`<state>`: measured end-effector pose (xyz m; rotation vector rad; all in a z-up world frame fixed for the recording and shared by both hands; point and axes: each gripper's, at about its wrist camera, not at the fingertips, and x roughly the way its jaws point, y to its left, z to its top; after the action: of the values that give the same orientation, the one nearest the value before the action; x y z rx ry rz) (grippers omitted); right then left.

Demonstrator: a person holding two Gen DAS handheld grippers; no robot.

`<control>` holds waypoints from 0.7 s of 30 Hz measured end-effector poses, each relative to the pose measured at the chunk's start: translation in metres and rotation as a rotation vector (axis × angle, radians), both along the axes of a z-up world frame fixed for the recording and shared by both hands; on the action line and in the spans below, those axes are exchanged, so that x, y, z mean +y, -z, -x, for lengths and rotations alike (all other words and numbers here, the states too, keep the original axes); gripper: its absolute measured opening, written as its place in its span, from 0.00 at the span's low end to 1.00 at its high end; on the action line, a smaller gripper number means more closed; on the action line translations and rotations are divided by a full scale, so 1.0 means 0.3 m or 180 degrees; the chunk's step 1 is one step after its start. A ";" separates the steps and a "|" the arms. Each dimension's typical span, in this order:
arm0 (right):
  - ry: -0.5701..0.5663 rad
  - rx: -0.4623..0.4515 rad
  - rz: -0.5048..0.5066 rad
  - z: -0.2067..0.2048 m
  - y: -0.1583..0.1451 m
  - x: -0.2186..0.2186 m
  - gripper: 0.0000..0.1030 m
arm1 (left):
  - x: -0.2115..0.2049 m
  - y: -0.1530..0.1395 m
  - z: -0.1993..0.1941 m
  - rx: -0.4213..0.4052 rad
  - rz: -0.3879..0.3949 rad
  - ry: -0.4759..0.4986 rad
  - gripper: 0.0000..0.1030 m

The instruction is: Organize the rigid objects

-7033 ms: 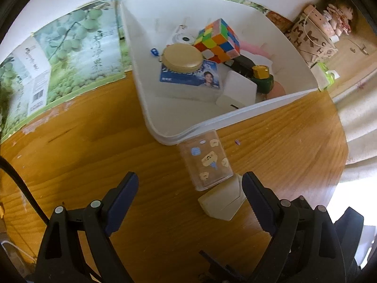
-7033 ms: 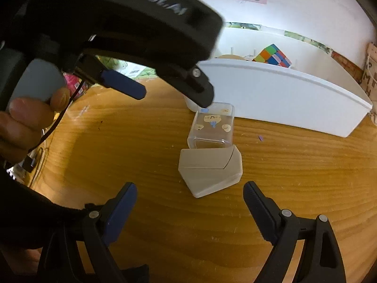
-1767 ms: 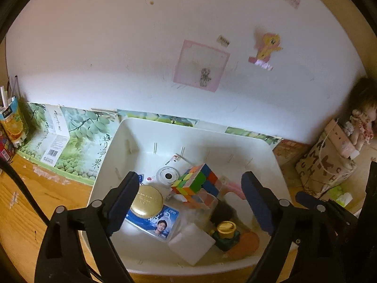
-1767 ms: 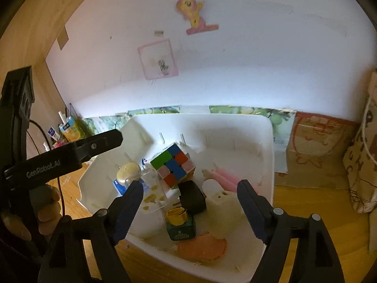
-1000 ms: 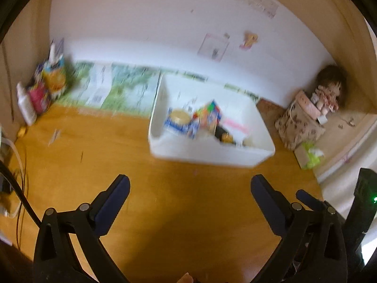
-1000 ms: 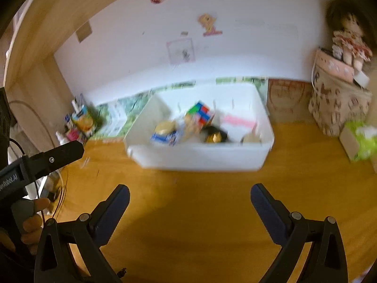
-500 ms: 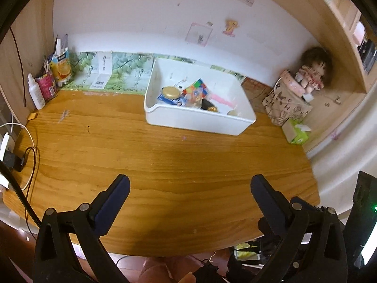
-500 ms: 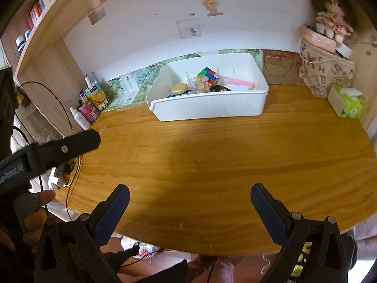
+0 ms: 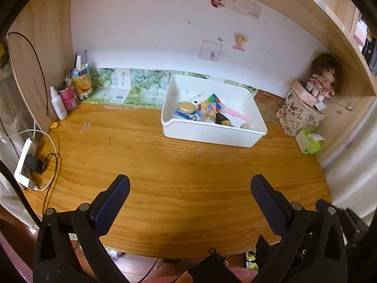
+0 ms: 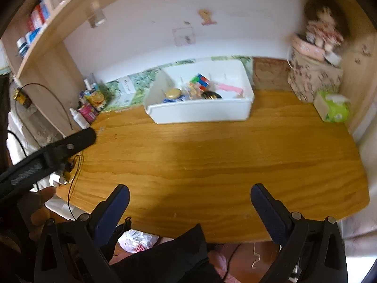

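A white bin [image 9: 245,94] stands at the back of the wooden desk [image 9: 179,165]; it also shows in the right wrist view [image 10: 200,113]. Inside lie a multicoloured puzzle cube [image 9: 213,99], a round gold lid [image 9: 185,106], a blue card, a pink item [image 9: 236,112] and a dark bottle. My left gripper [image 9: 189,181] is open and empty, held back over the desk's front edge. My right gripper [image 10: 189,189] is open and empty, also far back from the bin. The left gripper's body shows at the left of the right wrist view [image 10: 47,155].
Bottles and cartons [image 9: 73,89] stand at the back left. A power strip with cables [image 9: 26,162] lies at the left edge. A patterned bag with a doll [image 9: 306,110] and a green tissue pack [image 9: 309,141] stand at the right. Shelves hang above.
Both grippers have pulled further back and up from the bin, so the whole desk and its front edge show. The clear case and beige box from the desk now lie in the bin.
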<state>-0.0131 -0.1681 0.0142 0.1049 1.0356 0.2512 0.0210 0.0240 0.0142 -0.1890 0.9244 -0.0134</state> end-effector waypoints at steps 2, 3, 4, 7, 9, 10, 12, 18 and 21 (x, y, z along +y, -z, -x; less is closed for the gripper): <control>-0.0108 -0.0104 0.0049 -0.012 -0.012 0.020 1.00 | -0.006 -0.004 -0.002 -0.0081 -0.0023 -0.0044 0.99; -0.0158 -0.0152 0.0080 -0.017 -0.016 0.027 1.00 | -0.012 -0.003 -0.006 -0.0113 -0.0034 -0.0075 0.99; -0.0219 -0.0192 0.0104 -0.025 -0.016 0.032 1.00 | -0.021 0.000 -0.014 -0.0129 -0.0059 -0.0106 0.99; -0.0300 -0.0287 0.0155 -0.052 -0.016 0.023 1.00 | -0.053 0.016 -0.030 -0.0169 -0.0112 -0.0133 0.99; -0.0304 -0.0345 0.0197 -0.076 -0.021 0.012 1.00 | -0.069 0.022 -0.041 -0.0160 -0.0097 -0.0155 0.99; -0.0320 -0.0362 0.0210 -0.084 -0.022 0.008 1.00 | -0.079 0.024 -0.050 -0.0153 -0.0096 -0.0180 0.99; -0.0366 -0.0414 0.0255 -0.100 -0.030 -0.009 1.00 | -0.098 0.022 -0.063 -0.0168 -0.0086 -0.0220 0.99; -0.0303 -0.0321 0.0225 -0.178 -0.014 -0.097 1.00 | -0.157 0.034 -0.084 -0.0192 -0.0239 -0.0372 0.99; -0.0406 -0.0234 0.0168 -0.219 -0.008 -0.108 1.00 | -0.164 0.036 -0.098 -0.0188 -0.0237 -0.0480 0.99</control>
<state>0.0526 -0.2005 0.0167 -0.0180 0.9761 0.3409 0.0504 -0.0252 0.0033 -0.1878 0.8484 0.1539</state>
